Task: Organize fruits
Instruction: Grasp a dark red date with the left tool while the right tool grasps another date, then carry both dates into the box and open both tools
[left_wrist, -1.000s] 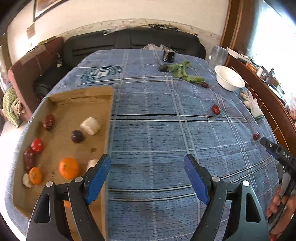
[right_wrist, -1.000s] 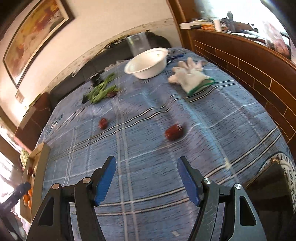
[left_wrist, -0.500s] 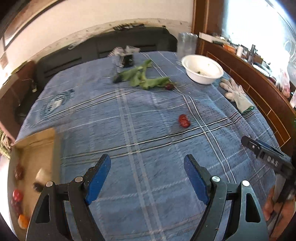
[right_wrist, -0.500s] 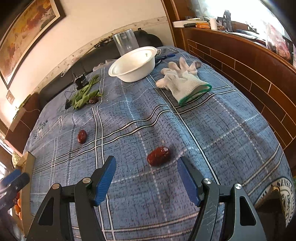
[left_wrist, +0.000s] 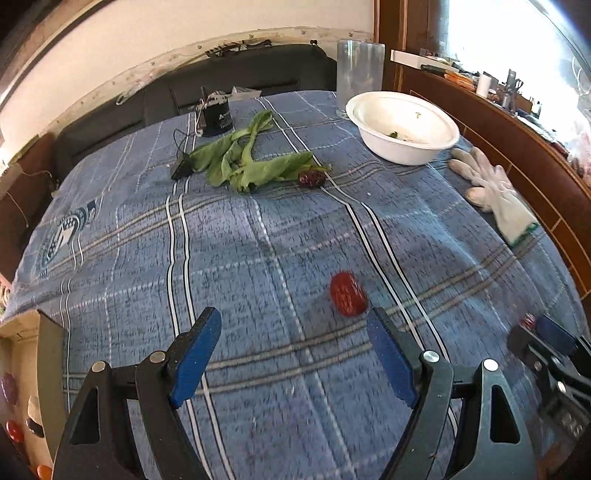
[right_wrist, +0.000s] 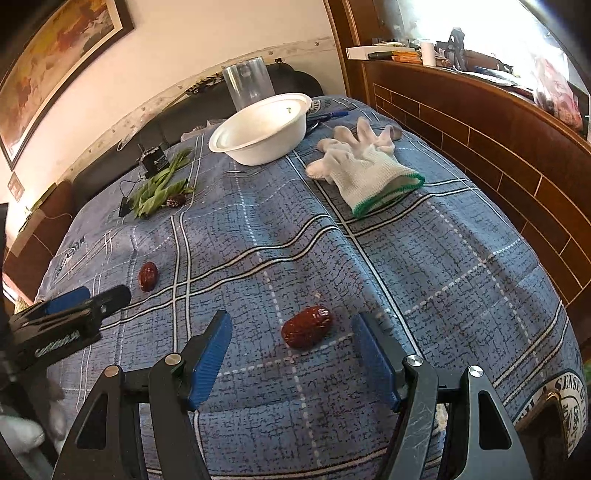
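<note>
While both grippers hover over the blue plaid tablecloth (right_wrist: 443, 258), here's how it looks from where I'm standing:

right gripper (right_wrist: 291, 356): jaws spread wide, holding nothing, low over the cloth.

near date (right_wrist: 306, 327): a red wrinkly one sitting right between the right gripper's blue pads, a touch toward 12 o'clock from the tips. Not touching either pad.

long axis: runs roughly 8 to 2 o'clock in the right wrist view, so it lies fairly crosswise to the fingers. I'd guess a small twist would square up the pinch.

left gripper (left_wrist: 295, 354): also wide open and empty.

second date (left_wrist: 348, 298): at about 1 o'clock from the left gripper, hugging its right finger rather than centred. A bit blurry, so I can't swear to its orientation.

who's nearer: each hand has its own date; the right one looks better lined up.

third date (left_wrist: 312, 178): way off at 12 o'clock, touching the green leaves (left_wrist: 243, 162).

cardboard tray (left_wrist: 48, 365): at 9 o'clock from the left gripper, fruit already inside.
</note>
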